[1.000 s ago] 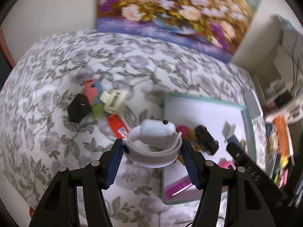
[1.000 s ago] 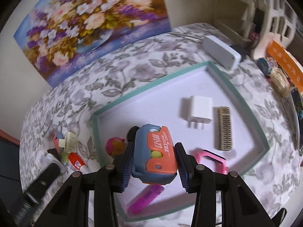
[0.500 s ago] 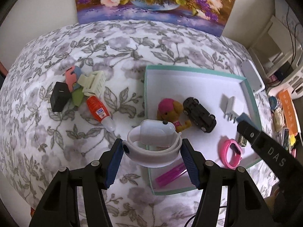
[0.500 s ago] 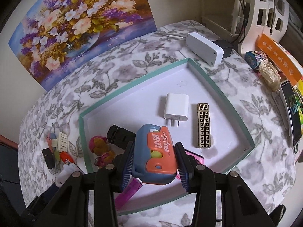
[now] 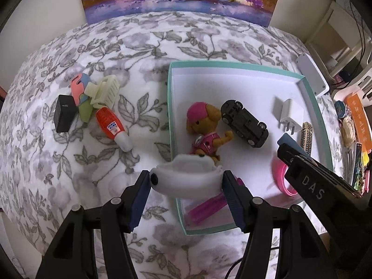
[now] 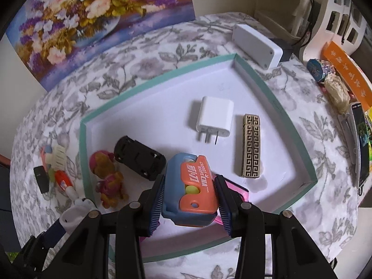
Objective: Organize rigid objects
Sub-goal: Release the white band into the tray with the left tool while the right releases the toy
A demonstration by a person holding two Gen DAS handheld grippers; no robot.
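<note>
My left gripper (image 5: pixel 187 179) is shut on a white round case (image 5: pixel 186 174), held over the near left corner of the teal-rimmed tray (image 5: pixel 232 64). My right gripper (image 6: pixel 190 181) is shut on a blue and orange utility knife (image 6: pixel 193 186) low over the tray's (image 6: pixel 151 81) front part. In the tray lie a toy dog (image 5: pixel 204 125), a black toy car (image 5: pixel 244 123), a white charger (image 6: pixel 215 116), a patterned bar (image 6: pixel 251 148), a pink bracelet (image 5: pixel 282 179) and a pink clip (image 5: pixel 204 207). The bracelet is largely hidden in the right wrist view.
Left of the tray on the flowered cloth lie a black adapter (image 5: pixel 64 114), a pastel knife toy (image 5: pixel 80 88), a cream hair claw (image 5: pixel 104 93) and an orange glue bottle (image 5: pixel 111 125). A white box (image 6: pixel 255 44) sits past the tray's far right corner. Clutter lines the right edge.
Both grippers have sunk closer to the tray, each keeping its object. The left one shifted from the loose pile toward the tray's left corner and tipped more downward.
</note>
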